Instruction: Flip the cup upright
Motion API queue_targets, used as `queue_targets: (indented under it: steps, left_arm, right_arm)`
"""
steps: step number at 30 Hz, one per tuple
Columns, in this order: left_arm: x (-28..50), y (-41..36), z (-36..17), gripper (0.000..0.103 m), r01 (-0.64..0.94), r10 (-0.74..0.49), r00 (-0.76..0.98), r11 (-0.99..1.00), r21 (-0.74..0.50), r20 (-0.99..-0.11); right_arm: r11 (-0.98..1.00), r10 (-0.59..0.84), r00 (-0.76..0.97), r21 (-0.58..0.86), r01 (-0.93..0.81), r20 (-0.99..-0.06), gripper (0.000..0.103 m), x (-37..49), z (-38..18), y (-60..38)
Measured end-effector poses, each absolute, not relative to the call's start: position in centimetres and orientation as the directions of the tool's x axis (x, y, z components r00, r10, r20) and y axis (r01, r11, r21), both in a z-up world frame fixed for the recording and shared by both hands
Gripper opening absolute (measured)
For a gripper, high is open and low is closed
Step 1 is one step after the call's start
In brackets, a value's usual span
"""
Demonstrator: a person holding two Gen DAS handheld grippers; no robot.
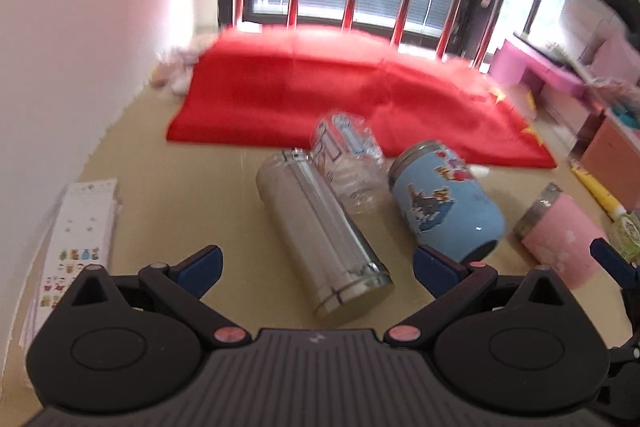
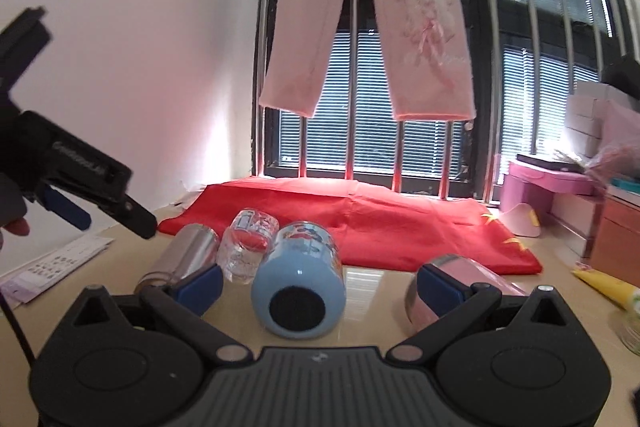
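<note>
1. Lying at the far left of the beige table (image 1: 160, 163), a sticker sheet (image 1: 76, 247) is seen flat beside the white wall
2. Held above the table, the left gripper (image 1: 316, 263) is spread wide with nothing gripped; a steel flask (image 1: 324, 239) is seen on its side between its fingers
3. A clear cup (image 2: 248, 247) is found lying just behind the flask, touching it
4. A blue cup (image 2: 298, 291) is laid on its side, base toward the right gripper (image 2: 318, 283), whose jaws are wide apart and empty around it
5. A pink cup (image 1: 560, 239) is tipped over at the right, near a red cloth (image 2: 360, 223)
</note>
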State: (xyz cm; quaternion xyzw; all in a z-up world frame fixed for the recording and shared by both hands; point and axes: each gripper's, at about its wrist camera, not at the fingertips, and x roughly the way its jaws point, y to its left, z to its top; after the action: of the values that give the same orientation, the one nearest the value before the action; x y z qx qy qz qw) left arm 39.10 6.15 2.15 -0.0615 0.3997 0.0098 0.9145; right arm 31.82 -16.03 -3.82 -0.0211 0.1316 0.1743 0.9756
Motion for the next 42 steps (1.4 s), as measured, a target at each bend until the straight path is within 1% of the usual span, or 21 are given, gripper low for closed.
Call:
queue_targets:
  steps: [9,14,15,16,17,18,19,21,24,30,35,39,42]
  left_arm:
    - [46.8,6.5,-0.3,0.103,-0.111,-0.03,0.477,0.989,-0.093,-0.878]
    - [50.4,7.2,-3.5,0.102,-0.206,-0.004,0.331,0.976,-0.076,-0.943]
    - [50.8,7.5,-4.2,0.097,-0.221,-0.014,0.311,0.971,-0.086,-0.95]
    - [51.1,7.6,-4.9,0.09,-0.226,-0.034,0.292,0.969,-0.104,-0.956]
    - [51.1,7.6,-4.9,0.082,-0.225,-0.027,0.302,0.969,-0.099,-0.953]
    - [50.8,7.4,-4.4,0.068,-0.204,-0.01,0.336,0.975,-0.083,-0.942]
    - [50.5,7.5,-4.0,0.066,-0.19,-0.015,0.343,0.978,-0.086,-0.939]
    - [49.6,8.0,-3.6,0.066,-0.159,-0.042,0.331,0.982,-0.099,-0.943]
    - [46.9,8.0,-2.2,0.066,-0.07,-0.003,0.364,0.997,-0.031,-0.931]
    - [39.0,8.9,0.7,0.066,0.003,0.008,0.406,1.0,0.01,-0.914]
    - [32.6,9.1,1.3,0.066,0.013,-0.016,0.401,1.0,-0.012,-0.916]
    - [30.5,8.3,0.2,0.066,0.006,-0.023,0.389,1.0,-0.022,-0.921]
    - [29.8,8.6,-1.0,0.066,-0.031,-0.039,0.371,0.998,-0.054,-0.928]
  right_arm:
    - [0.933,0.344,0.888,0.002,-0.361,-0.303,0.103,35.8,-3.9,-15.1]
    - [0.93,0.349,0.884,0.002,-0.366,-0.311,0.103,36.2,-3.4,-15.2]
    - [0.932,0.347,0.886,0.005,-0.363,-0.309,0.103,36.2,-3.3,-15.3]
    - [0.933,0.344,0.888,0.005,-0.36,-0.305,0.103,36.1,-3.2,-15.4]
    - [0.935,0.34,0.891,0.005,-0.354,-0.301,0.103,35.9,-3.2,-15.6]
    - [0.937,0.334,0.894,0.005,-0.348,-0.3,0.103,35.8,-3.2,-15.7]
    - [0.939,0.329,0.896,0.006,-0.343,-0.299,0.103,35.4,-3.2,-15.8]
    - [0.939,0.331,0.897,0.008,-0.344,-0.294,0.103,34.6,-3.0,-16.0]
    - [0.937,0.33,0.903,-0.015,-0.348,-0.276,0.103,32.8,-2.7,-15.8]
    - [0.927,0.365,0.895,0.01,-0.375,-0.256,0.103,29.8,-3.1,-15.0]
    - [0.904,0.421,0.874,0.03,-0.427,-0.243,0.103,27.0,-2.8,-14.1]
    - [0.895,0.439,0.864,0.04,-0.444,-0.246,0.103,24.7,-2.6,-13.9]
    - [0.896,0.435,0.86,0.03,-0.443,-0.268,0.103,23.3,-2.9,-13.8]
